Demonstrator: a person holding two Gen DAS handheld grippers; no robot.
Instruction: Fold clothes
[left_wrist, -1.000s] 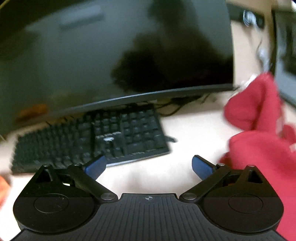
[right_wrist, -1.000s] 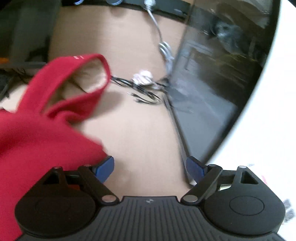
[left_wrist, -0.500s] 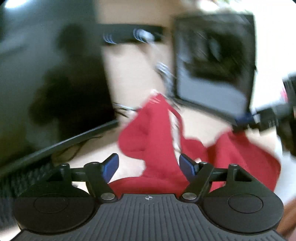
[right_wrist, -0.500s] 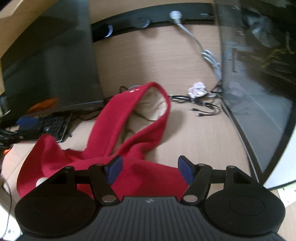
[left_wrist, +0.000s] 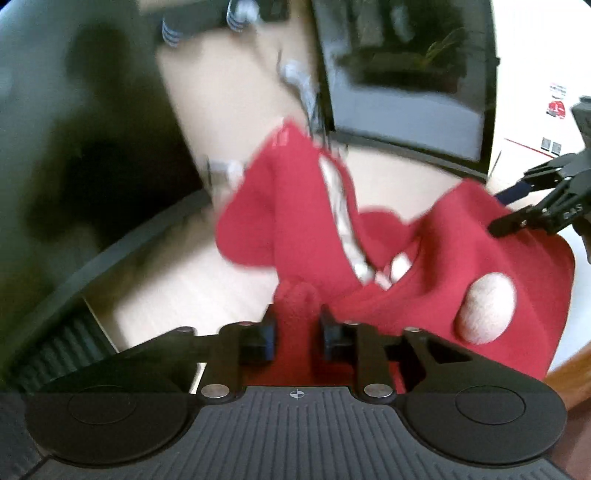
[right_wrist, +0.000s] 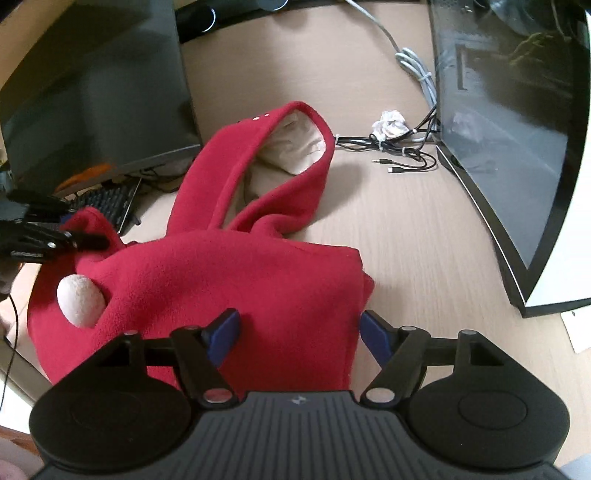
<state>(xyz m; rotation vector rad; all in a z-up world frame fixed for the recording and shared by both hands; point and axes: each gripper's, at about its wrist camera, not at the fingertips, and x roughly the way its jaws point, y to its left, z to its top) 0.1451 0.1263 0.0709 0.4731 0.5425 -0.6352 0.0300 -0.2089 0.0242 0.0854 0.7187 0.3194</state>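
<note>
A red fleece hooded garment (right_wrist: 229, 266) with a cream lining and a cream round patch (right_wrist: 79, 301) lies on the wooden desk (right_wrist: 424, 236), hood toward the back. My left gripper (left_wrist: 295, 334) is shut on a fold of the red garment (left_wrist: 295, 236) at its left edge; it also shows in the right wrist view (right_wrist: 96, 242). My right gripper (right_wrist: 299, 334) is open, its blue fingers astride the garment's near right corner; it shows in the left wrist view (left_wrist: 502, 210) at the garment's far edge.
A dark monitor (right_wrist: 96, 96) stands at the back left with a black keyboard (right_wrist: 107, 203) beneath it. A second curved monitor (right_wrist: 509, 122) stands on the right. Cables (right_wrist: 402, 162) and crumpled paper (right_wrist: 389, 123) lie behind the hood.
My left gripper swung right from the keyboard onto the garment and closed on a fold. My right gripper turned left to face the garment and stays open over its corner.
</note>
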